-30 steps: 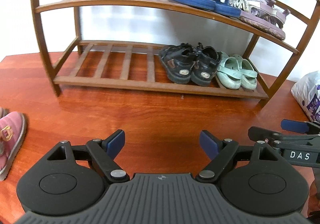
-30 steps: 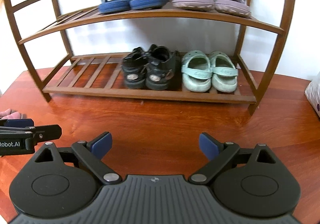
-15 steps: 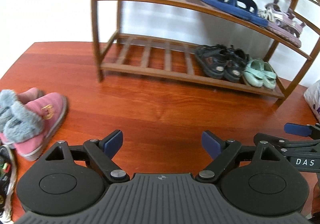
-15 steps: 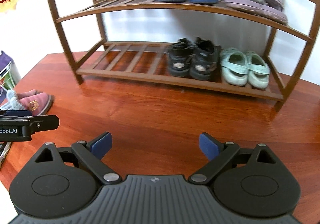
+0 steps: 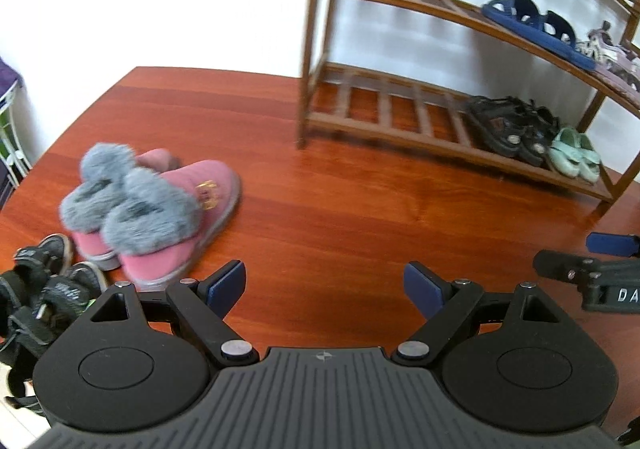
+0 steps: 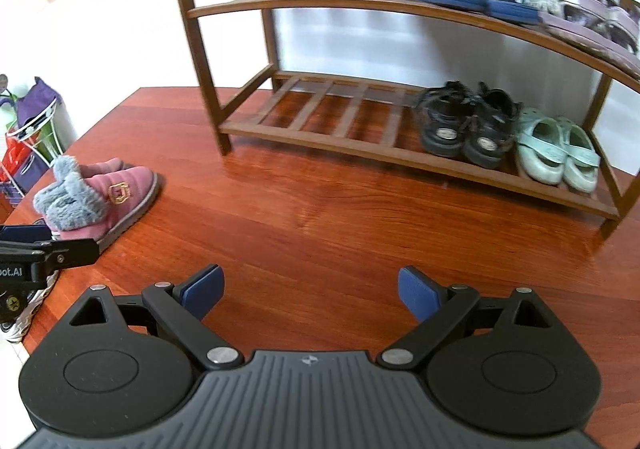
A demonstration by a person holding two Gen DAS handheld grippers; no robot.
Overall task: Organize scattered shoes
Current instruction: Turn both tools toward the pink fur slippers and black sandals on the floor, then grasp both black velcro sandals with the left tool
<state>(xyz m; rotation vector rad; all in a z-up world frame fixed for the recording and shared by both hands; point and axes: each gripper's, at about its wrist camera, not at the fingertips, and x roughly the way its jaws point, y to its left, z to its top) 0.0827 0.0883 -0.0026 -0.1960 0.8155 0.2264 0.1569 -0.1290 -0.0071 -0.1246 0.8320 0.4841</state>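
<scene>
Left gripper jaws wide apart, empty. Right gripper likewise. Pink fur-lined slippers left of frame on red wooden floor, motion-blurred. Black sandals cut off at lower-left edge. Shoe rack upper right, lilac sandals partly cropped.

Bright daylight, blown-out wall — motion blur, fisheye

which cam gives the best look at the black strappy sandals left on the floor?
Left wrist. The pair of black strappy sandals lies at its lower-left edge beside the pink fur-trimmed slippers, straps and toes visible, partly behind the left tool. In the right wrist view, the left tool's finger covers that spot; the sandals cannot be made out.
</scene>
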